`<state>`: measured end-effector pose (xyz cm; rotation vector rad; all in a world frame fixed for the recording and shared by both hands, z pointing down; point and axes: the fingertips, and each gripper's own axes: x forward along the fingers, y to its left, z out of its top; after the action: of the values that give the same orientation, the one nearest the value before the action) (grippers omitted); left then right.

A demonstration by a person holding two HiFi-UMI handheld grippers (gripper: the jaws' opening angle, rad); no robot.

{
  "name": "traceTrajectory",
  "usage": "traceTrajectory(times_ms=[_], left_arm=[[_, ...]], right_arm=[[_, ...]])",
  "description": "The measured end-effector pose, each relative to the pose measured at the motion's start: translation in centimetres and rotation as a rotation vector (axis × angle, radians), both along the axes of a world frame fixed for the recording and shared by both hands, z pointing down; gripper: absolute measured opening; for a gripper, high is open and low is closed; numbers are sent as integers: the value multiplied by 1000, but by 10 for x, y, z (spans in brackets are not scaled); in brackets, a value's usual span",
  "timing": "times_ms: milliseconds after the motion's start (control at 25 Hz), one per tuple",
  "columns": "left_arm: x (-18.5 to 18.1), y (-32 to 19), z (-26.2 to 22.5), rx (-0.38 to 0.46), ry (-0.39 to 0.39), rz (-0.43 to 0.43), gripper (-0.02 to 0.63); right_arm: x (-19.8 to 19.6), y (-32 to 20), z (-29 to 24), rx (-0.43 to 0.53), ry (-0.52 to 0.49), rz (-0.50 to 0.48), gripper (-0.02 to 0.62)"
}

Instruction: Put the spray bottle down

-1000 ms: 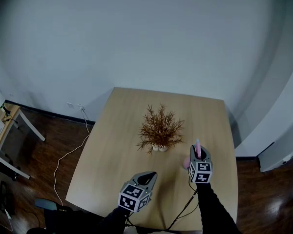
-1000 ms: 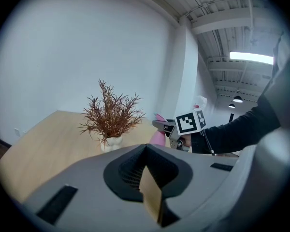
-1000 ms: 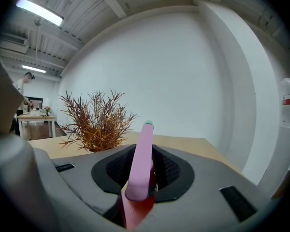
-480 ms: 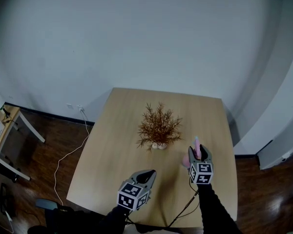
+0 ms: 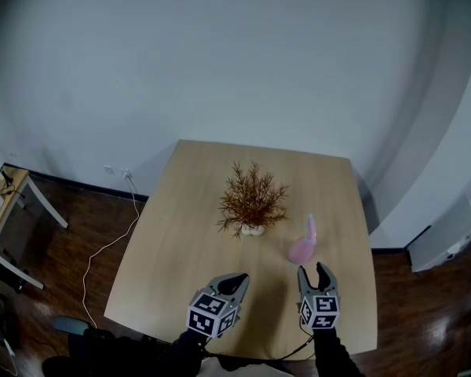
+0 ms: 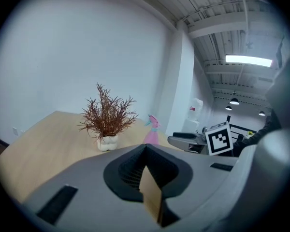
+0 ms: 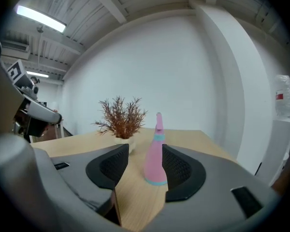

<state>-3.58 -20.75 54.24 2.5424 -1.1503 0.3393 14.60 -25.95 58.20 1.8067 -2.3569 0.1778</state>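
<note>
The pink spray bottle [image 5: 303, 242] stands upright on the wooden table [image 5: 180, 242], to the right of a dried plant in a white pot [image 5: 251, 203]. My right gripper [image 5: 315, 272] is open just short of it, nothing between its pads. In the right gripper view the spray bottle [image 7: 155, 153] stands free beyond the spread jaws of the right gripper [image 7: 146, 151], with the plant [image 7: 121, 120] behind it. My left gripper [image 5: 234, 280] hovers near the table's front edge, shut and empty. In the left gripper view the left gripper [image 6: 145, 147] is shut, with the plant [image 6: 106, 117] and the bottle [image 6: 152, 130] ahead.
A small desk [image 5: 0, 210] stands on the dark floor at the left. A white cable [image 5: 102, 250] trails from the wall socket along the floor. A white unit [image 5: 447, 234] stands at the right. The wall is close behind the table.
My right gripper has opened, let go of the spray bottle and drawn back toward me. The bottle stays standing on the table. The left gripper has barely shifted.
</note>
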Motion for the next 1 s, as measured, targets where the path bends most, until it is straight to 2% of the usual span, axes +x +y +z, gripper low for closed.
traceTrajectory(times_ms=[240,360,400,440,1000], left_arm=[[4,16,2,-2,-2,8,17],[4,23,-5,8,-3,7,17],[5,24,-8,14,-5,7,17],[5,25,-11,21,-6,8,17],[11,32,-78,127,7,22,17]], right_arm=[[-7,46,4,-35,-35,-16,188],[-9,57,-15,-15,-39,-16,73],[-9,59,-23,-4,-50,-13,15],[-10,61,-32,5,-65,-16,0],[-22,80,-136,86,-103,-163,0]])
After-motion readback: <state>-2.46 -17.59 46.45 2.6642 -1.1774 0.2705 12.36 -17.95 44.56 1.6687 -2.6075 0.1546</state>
